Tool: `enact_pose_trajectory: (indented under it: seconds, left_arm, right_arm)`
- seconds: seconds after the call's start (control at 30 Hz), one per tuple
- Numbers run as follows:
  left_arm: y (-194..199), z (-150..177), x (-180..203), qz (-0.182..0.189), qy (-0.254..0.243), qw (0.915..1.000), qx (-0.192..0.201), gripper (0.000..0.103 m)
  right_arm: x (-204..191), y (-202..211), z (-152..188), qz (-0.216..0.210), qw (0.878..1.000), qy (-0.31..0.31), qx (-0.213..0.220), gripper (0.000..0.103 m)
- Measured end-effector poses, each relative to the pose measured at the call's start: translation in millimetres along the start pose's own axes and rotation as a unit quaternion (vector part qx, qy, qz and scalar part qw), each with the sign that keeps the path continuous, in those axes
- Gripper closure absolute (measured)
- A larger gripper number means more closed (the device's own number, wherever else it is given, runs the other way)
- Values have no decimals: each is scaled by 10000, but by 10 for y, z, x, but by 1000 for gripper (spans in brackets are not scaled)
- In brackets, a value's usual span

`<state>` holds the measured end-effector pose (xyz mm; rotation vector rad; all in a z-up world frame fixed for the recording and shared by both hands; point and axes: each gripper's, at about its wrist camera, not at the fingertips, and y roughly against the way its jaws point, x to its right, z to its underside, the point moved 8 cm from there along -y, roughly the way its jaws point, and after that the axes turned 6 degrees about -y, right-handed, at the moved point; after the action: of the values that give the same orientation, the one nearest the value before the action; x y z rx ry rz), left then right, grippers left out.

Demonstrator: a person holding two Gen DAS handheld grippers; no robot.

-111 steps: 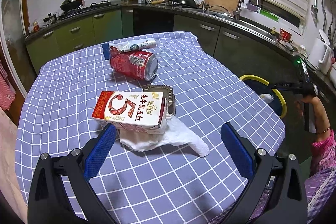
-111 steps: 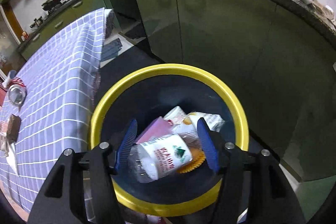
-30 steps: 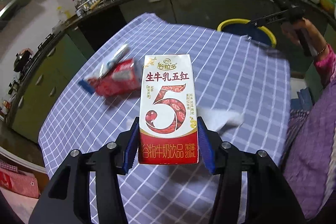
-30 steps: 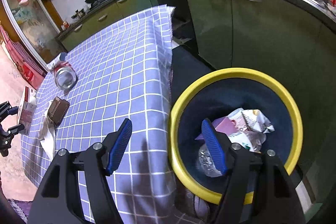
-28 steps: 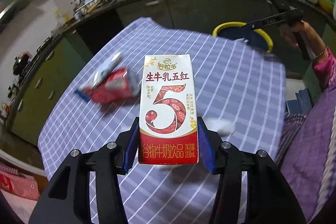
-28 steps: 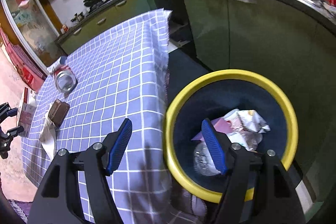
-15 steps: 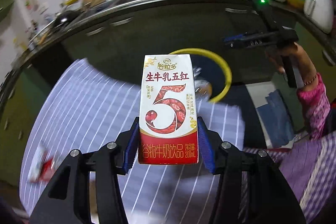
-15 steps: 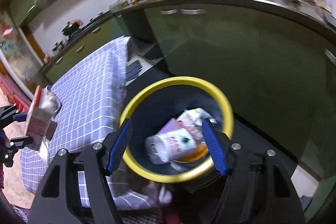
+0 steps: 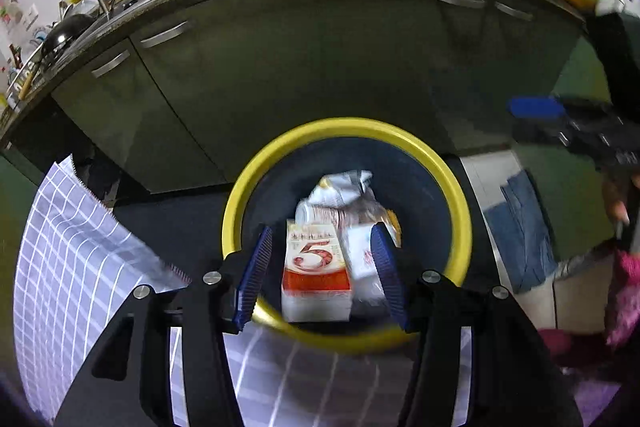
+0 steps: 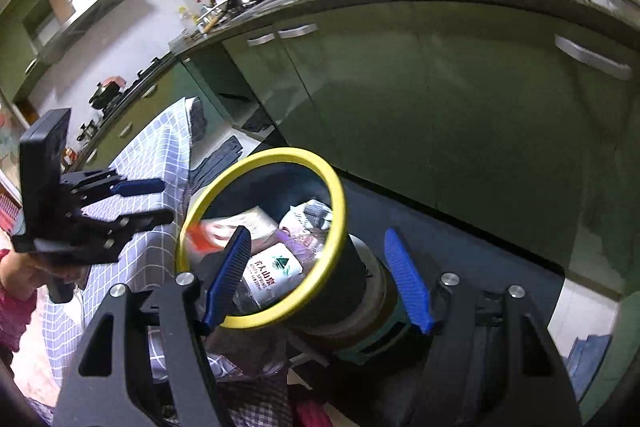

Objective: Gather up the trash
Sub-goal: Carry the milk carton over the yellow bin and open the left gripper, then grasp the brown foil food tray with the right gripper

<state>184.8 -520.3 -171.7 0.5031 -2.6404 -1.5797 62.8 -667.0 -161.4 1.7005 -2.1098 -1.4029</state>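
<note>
Left gripper [image 9: 318,277] stands over the yellow-rimmed trash bin [image 9: 460,211], its jaws apart with clear gaps either side of the milk carton [image 9: 316,273]. The carton appears free of the pads and dropping into the bin, face up above the trash pile [image 9: 344,203]; motion blur prevents confirming whether it has landed. Right gripper [image 10: 318,277] hangs beside the bin, jaws apart, holding nothing.

Recommended practice: keep the left jaws wide and centred over the opening until the carton settles, then lift straight up clear of the rim before turning to the checked tablecloth [image 9: 72,251].

Not verifiable: the bin's depth, its near rim behind the gripper body, and any trash left on the table, which lies outside both views. In the right wrist view the carton is only a red smear.
</note>
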Motion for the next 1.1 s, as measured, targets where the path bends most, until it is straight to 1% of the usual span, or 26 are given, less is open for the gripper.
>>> enact_pose_trajectory:
  seconds: [0.07, 0.1, 0.13, 0.2, 0.23, 0.3, 0.33, 0.4, 0.43, 0.5, 0.53, 0.6, 0.67, 0.73, 0.8, 0.83, 0.87, 0.9, 0.97, 1.0, 1.07, 1.1]
  left_arm:
    - [-6, -3, -49, -40, 106, 9999, 81, 51]
    - [13, 9, -49, -5, 157, 9998, 119, 50]
    - [123, 67, -53, 74, 267, 9994, 198, 49]
    - [304, 130, -77, 91, 453, 9982, 372, 40]
    - [499, 196, -72, 56, 550, 9970, 547, 37]
    - [759, 306, -77, -34, 616, 9947, 820, 30]
    - [924, 391, -63, -136, 663, 9928, 987, 28]
    - [1182, 572, -65, -328, 822, 9888, 1200, 15]
    - [1351, 721, -62, -447, 977, 9849, 1360, 13]
    - [1539, 940, -84, -594, 1119, 9812, 1458, 9]
    - [1656, 1115, -106, -764, 1241, 9780, 1489, 8]
    - [1835, 1356, -145, -1063, 1435, 9716, 1551, 6]
    - [2051, 1693, -188, -1319, 1666, 9639, 1608, 5]
    - [2240, 1992, -265, -1589, 1923, 9544, 1639, 5]
    - [2421, 2311, -330, -1905, 2199, 9426, 1637, 5]
    - [2475, 2432, -354, -2004, 2284, 9389, 1616, 5]
    - [2555, 2615, -370, -2145, 2418, 9328, 1593, 5]
    - [2615, 2747, -385, -2249, 2530, 9274, 1590, 5]
    - [2724, 3010, -407, -2450, 2724, 9177, 1538, 5]
    - [2771, 3155, -424, -2587, 2825, 9118, 1479, 5]
    - [2818, 3349, -431, -2766, 2942, 9043, 1388, 5]
    - [2834, 3433, -427, -2817, 2981, 9019, 1358, 5]
  right_arm:
    - [7, -17, 15, -23, 10000, -24, -23, 37]
    - [1, -25, 21, -39, 10000, -19, -38, 37]
    - [-9, -39, 27, -49, 10000, -4, -56, 37]
    - [-49, -74, 33, -79, 9999, 42, -96, 37]
    - [-78, -103, 36, -111, 9998, 59, -119, 37]
    - [-157, -178, 28, -163, 9997, 98, -179, 37]
    - [-206, -215, 40, -194, 9995, 130, -215, 36]
    - [-308, -278, 62, -247, 9991, 210, -290, 36]
    - [-392, -321, 85, -278, 9986, 291, -348, 36]
    - [-533, -392, 105, -336, 9975, 439, -443, 36]
    - [-649, -428, 133, -380, 9963, 576, -505, 36]
    - [-855, -467, 179, -464, 9938, 813, -595, 36]
    - [-1115, -515, 249, -592, 9899, 1080, -704, 36]
    - [-1370, -564, 335, -712, 9850, 1344, -818, 36]
    - [-1624, -625, 425, -861, 9793, 1572, -940, 36]
    - [-1791, -664, 492, -964, 9749, 1723, -1032, 36]
    - [-1961, -702, 566, -1065, 9698, 1882, -1130, 36]
    - [-2078, -721, 615, -1131, 9662, 1985, -1191, 36]
    - [-2412, -770, 767, -1314, 9551, 2286, -1351, 36]
    - [-2617, -799, 863, -1448, 9471, 2470, -1452, 36]
    - [-2886, -811, 1009, -1646, 9346, 2729, -1581, 36]
    - [-3090, -821, 1100, -1802, 9237, 2949, -1655, 36]
